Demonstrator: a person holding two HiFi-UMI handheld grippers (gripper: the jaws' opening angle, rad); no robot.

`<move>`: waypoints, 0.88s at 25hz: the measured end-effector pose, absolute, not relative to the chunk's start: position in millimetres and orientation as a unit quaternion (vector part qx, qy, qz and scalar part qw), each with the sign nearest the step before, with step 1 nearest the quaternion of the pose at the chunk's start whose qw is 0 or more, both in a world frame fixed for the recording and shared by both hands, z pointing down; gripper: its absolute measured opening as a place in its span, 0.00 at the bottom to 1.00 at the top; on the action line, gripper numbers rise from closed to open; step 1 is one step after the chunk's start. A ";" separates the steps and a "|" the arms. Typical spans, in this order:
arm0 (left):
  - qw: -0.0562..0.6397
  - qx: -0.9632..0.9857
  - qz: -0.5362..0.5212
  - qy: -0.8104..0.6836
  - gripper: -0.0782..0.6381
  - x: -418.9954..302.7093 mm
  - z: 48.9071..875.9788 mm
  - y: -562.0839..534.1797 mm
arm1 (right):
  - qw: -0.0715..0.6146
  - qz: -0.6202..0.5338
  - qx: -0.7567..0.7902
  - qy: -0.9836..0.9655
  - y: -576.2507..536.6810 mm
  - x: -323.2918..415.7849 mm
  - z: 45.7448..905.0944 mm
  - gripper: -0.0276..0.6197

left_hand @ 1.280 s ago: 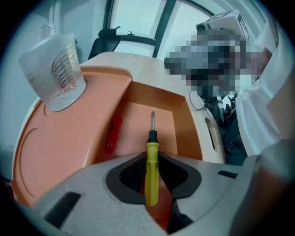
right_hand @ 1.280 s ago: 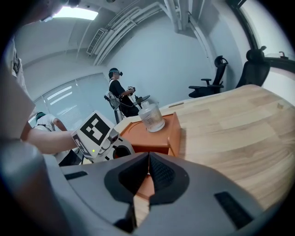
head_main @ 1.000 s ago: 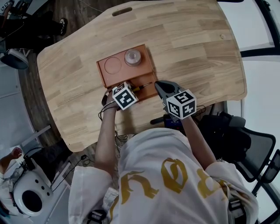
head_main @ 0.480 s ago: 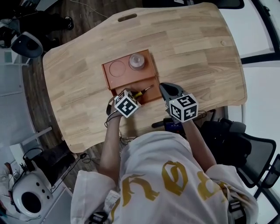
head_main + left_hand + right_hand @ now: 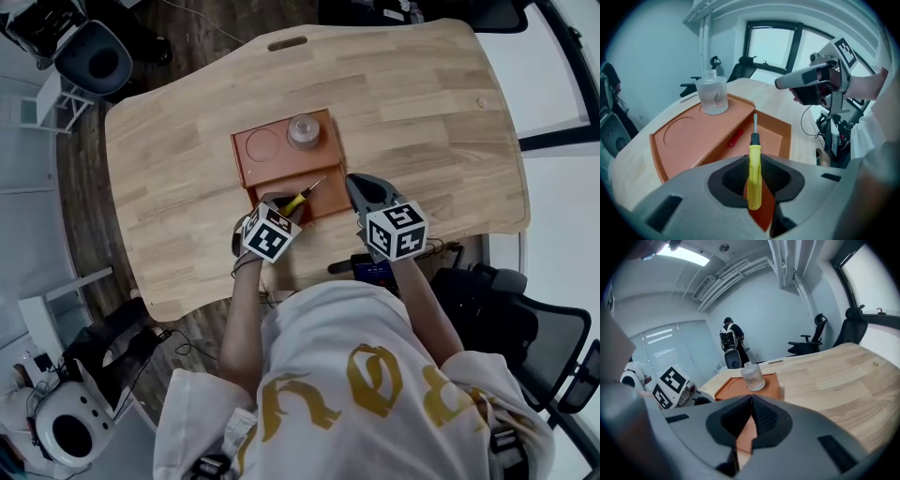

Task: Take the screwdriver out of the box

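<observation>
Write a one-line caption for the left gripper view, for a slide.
Left gripper holds a yellow-handled screwdriver over the orange box; a clear bottle stands at its far corner.

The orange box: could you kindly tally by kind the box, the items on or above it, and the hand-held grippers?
Orange plastic box: 1
Clear plastic jar: 1
Small red object: 1
Yellow-handled screwdriver: 1
Grey hand-held grippers: 2, left hand-held gripper gripping the screwdriver, right hand-held gripper shut, empty
Total: 6
</observation>
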State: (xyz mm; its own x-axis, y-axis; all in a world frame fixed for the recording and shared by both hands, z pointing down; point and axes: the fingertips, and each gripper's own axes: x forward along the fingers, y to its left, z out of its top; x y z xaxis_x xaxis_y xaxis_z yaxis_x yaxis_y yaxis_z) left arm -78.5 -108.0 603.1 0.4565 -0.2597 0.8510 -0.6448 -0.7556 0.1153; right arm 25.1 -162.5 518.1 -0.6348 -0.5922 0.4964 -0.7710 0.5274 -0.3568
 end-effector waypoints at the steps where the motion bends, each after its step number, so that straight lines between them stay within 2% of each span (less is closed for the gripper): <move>1: 0.222 0.826 0.435 -0.280 0.22 -79.0 600.7 -108.7 | 0.158 0.280 0.397 -0.860 -162.1 24.3 516.8 0.06; 8: 0.249 0.838 0.375 -0.309 0.22 -81.9 578.3 -113.4 | 0.160 0.261 0.392 -0.867 -158.9 21.7 508.3 0.06; 22: 0.233 0.853 0.292 -0.365 0.22 -81.9 540.5 -100.6 | 0.157 0.207 0.409 -0.875 -147.4 18.5 480.5 0.06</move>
